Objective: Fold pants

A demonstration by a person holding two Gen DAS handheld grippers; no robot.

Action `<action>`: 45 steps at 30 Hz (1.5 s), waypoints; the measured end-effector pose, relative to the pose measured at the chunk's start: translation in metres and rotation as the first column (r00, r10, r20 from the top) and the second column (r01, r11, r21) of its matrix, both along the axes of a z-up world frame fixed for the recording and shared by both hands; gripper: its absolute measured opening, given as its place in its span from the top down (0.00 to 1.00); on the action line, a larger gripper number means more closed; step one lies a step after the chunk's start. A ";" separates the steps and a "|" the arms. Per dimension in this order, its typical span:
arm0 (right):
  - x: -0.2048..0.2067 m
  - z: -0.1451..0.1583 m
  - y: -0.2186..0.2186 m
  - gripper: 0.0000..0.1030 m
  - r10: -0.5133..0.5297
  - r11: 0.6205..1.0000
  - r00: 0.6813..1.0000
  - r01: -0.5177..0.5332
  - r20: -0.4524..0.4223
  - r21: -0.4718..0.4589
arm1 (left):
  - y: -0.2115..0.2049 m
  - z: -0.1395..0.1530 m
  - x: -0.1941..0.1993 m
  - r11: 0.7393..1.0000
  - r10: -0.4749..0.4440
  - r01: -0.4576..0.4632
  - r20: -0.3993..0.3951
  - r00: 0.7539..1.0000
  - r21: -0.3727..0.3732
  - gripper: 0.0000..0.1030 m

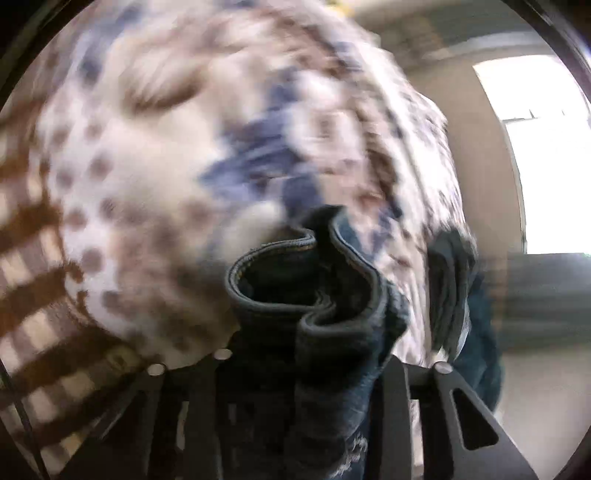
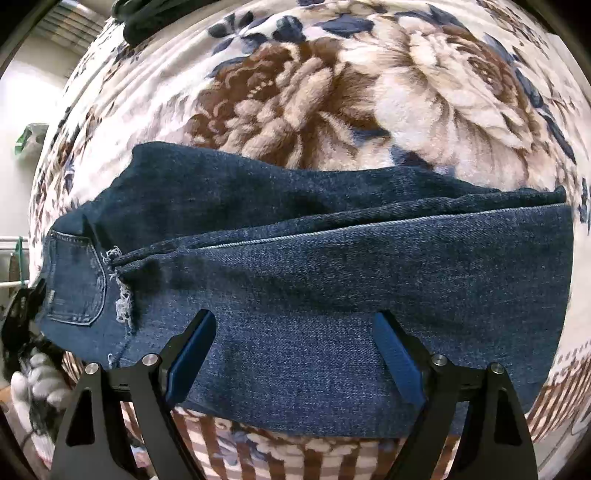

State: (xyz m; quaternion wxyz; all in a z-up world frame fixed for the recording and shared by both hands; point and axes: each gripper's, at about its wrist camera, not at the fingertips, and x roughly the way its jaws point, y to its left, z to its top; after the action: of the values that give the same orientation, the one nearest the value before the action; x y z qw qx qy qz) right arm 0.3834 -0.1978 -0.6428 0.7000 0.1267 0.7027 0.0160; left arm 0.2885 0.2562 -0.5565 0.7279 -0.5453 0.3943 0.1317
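Dark blue jeans (image 2: 332, 266) lie across the floral blanket (image 2: 332, 92), legs laid one on the other, waist and back pocket (image 2: 74, 280) at the left, hems at the right. My right gripper (image 2: 293, 328) is open and empty, hovering over the near edge of the legs. In the left wrist view my left gripper (image 1: 306, 354) is shut on a bunched, doubled edge of the jeans (image 1: 306, 280), lifted off the blanket (image 1: 147, 166). That view is motion-blurred.
The blanket has a brown checked border (image 2: 295, 458) at the near edge. A dark item (image 2: 136, 18) lies at the far left of the blanket. A bright window (image 1: 546, 155) and wall show at the right of the left wrist view.
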 end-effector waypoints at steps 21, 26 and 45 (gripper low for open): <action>-0.078 0.045 -0.203 0.13 -0.326 0.945 0.945 0.326 0.001 0.042 | -0.405 0.050 0.034 0.425 -0.780 0.829 -0.317 0.539 0.364 0.77; -0.089 0.049 -0.245 0.13 -0.346 0.938 0.938 0.346 0.011 0.029 | -0.429 0.028 0.017 0.364 -0.765 0.845 -0.392 0.511 0.391 0.76; -0.026 0.055 -0.188 0.14 -0.166 0.940 0.986 0.149 0.028 0.308 | -0.331 0.097 0.028 0.435 -0.580 0.766 -0.504 0.640 0.473 0.05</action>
State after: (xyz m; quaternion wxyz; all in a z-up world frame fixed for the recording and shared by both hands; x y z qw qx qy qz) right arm 0.3569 -0.3854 -0.5874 0.6898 0.2883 0.6603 0.0715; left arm 0.3170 -0.0750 -0.4590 0.7982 -0.0267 0.6012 0.0274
